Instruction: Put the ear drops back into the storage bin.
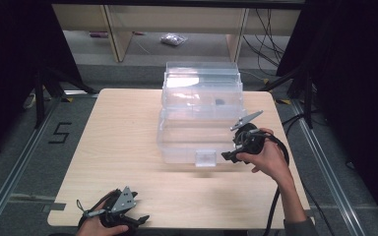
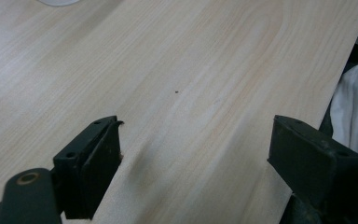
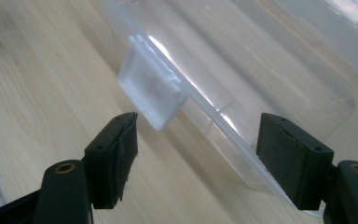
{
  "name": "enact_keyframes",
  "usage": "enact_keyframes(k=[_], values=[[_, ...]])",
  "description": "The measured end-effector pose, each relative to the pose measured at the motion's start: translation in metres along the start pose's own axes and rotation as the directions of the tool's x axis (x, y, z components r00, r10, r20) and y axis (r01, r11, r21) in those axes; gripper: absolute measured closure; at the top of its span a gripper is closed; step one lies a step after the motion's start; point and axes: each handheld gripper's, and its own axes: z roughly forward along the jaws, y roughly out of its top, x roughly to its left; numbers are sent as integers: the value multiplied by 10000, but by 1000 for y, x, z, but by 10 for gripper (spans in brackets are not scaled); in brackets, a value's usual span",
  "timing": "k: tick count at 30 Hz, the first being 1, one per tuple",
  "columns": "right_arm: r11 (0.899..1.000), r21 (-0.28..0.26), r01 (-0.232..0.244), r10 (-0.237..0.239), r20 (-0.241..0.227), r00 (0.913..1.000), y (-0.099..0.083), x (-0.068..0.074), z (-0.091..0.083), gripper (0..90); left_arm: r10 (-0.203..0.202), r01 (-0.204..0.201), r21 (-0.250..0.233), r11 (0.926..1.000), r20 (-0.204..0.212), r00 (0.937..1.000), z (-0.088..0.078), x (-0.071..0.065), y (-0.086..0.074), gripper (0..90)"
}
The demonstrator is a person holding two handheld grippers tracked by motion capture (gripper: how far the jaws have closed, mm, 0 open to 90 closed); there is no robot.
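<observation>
A clear plastic storage box (image 1: pixel 200 110) with its lid raised at the back stands on the middle of the wooden table (image 1: pixel 123 142). A frosted latch tab (image 1: pixel 205 158) hangs from the box's near rim. My right gripper (image 1: pixel 229 155) hovers just right of that latch at the box's front right corner, held by a hand. In the right gripper view its jaws stand open, with the latch (image 3: pixel 152 87) and the rim of the box (image 3: pixel 223 130) just ahead between them. My left gripper (image 1: pixel 140 219) rests at the table's near left edge, open over bare wood (image 2: pixel 191 93).
A small dark item (image 1: pixel 220 102) lies inside the box. Wooden furniture legs (image 1: pixel 119 34) and cables (image 1: pixel 266 44) stand on the floor beyond the table. A white cloth (image 2: pixel 354 107) shows past the table's edge in the left gripper view. A marker "5" (image 1: pixel 60 132) is on the floor at left.
</observation>
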Motion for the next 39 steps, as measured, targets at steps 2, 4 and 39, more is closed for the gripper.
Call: enact_keyframes(k=[2, 4, 39], values=[[10000, -54, 7, -8, -193, 9998, -2, 3, 2, 301, -3, 3, 0, 10000, -6, 10000, 0, 0, 0, 164], [9998, -35, 172, -172, -151, 9997, -2, 4, 4, 300, -12, 12, -38, 10000, 5, 10000, 0, 0, 0, 164], [9978, -360, 556, -574, -512, 9970, -24, 21, 10, 256, -167, 167, -161, 9997, 22, 9999, -1, -2, 0, 164]])
